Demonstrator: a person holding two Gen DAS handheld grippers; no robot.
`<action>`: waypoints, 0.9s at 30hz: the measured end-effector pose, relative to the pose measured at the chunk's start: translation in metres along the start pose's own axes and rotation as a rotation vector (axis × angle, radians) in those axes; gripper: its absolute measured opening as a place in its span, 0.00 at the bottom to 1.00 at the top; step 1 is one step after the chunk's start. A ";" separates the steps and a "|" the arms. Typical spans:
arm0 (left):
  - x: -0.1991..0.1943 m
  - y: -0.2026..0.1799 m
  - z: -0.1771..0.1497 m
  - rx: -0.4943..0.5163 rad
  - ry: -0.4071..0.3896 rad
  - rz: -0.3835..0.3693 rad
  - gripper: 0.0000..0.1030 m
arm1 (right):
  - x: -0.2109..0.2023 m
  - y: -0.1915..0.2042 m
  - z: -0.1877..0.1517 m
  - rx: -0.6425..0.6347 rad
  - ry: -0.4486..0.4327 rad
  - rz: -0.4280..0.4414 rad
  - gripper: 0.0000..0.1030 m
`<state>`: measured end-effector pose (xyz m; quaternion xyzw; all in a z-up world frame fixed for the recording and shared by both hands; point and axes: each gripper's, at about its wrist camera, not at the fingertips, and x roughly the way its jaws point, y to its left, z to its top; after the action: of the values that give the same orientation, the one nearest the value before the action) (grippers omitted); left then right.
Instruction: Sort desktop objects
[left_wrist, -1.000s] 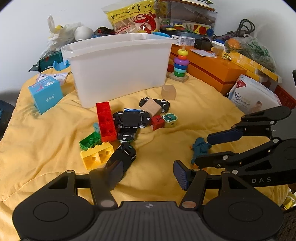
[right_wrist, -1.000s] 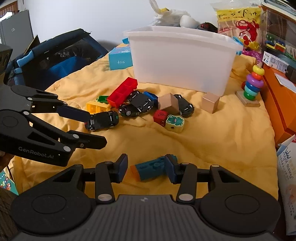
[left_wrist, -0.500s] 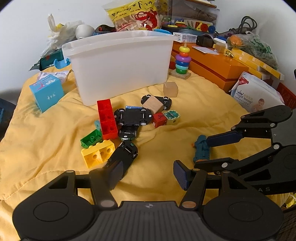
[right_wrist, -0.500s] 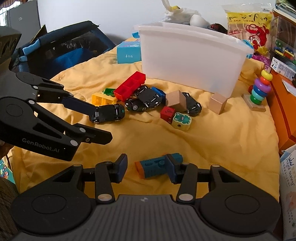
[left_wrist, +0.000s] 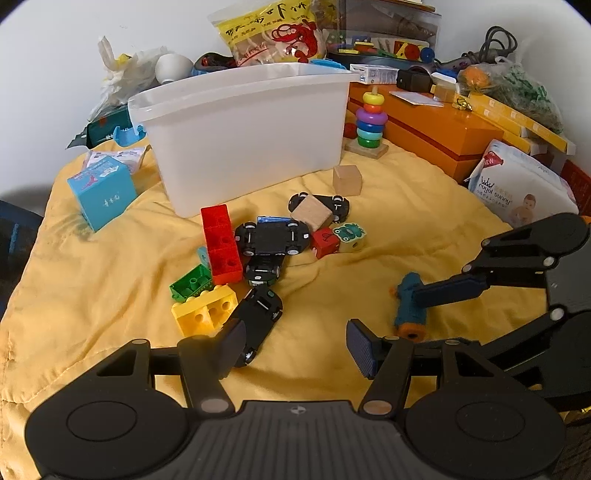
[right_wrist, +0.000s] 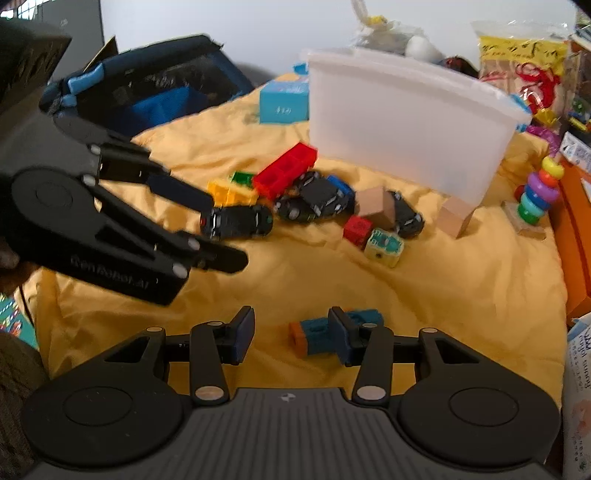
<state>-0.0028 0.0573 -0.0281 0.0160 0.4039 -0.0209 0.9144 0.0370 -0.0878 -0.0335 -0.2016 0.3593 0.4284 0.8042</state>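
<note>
**Right wrist view: gripper closing in on a teal toy**

The right gripper (right_wrist: 291, 334) is hanging low over the yellow quilted cloth (right_wrist: 443, 288) that is covering the worktop, and its jaws are closing. The small teal plastic toy with an orange end (right_wrist: 314, 332) is lying between them, against the right-hand finger, while a clear gap is showing on the other side, so nothing is being pinched yet. In the left wrist view this toy (left_wrist: 408, 306) is sitting at about four o'clock from the pile of toy cars and building bricks.

The left gripper (left_wrist: 295, 343) is standing wide and empty, with its left finger in front of a black toy car (left_wrist: 258, 314).

The step in hand is judged to be picking up the teal toy. The next move is calling for both pads to seat on it, then a lift and carry toward the translucent white plastic bin (right_wrist: 406, 122) at twelve o'clock.
</note>
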 end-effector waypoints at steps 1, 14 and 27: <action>-0.001 0.001 0.000 -0.004 -0.003 -0.006 0.62 | 0.002 0.000 -0.002 -0.015 0.009 -0.025 0.45; -0.001 0.015 -0.001 0.027 -0.022 0.062 0.62 | -0.001 -0.041 0.013 -0.014 -0.037 -0.124 0.46; 0.032 0.020 0.003 0.097 0.073 -0.003 0.33 | 0.065 0.008 0.062 -0.387 -0.079 -0.104 0.38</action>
<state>0.0222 0.0759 -0.0494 0.0605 0.4356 -0.0413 0.8971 0.0801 -0.0086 -0.0415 -0.3538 0.2276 0.4547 0.7850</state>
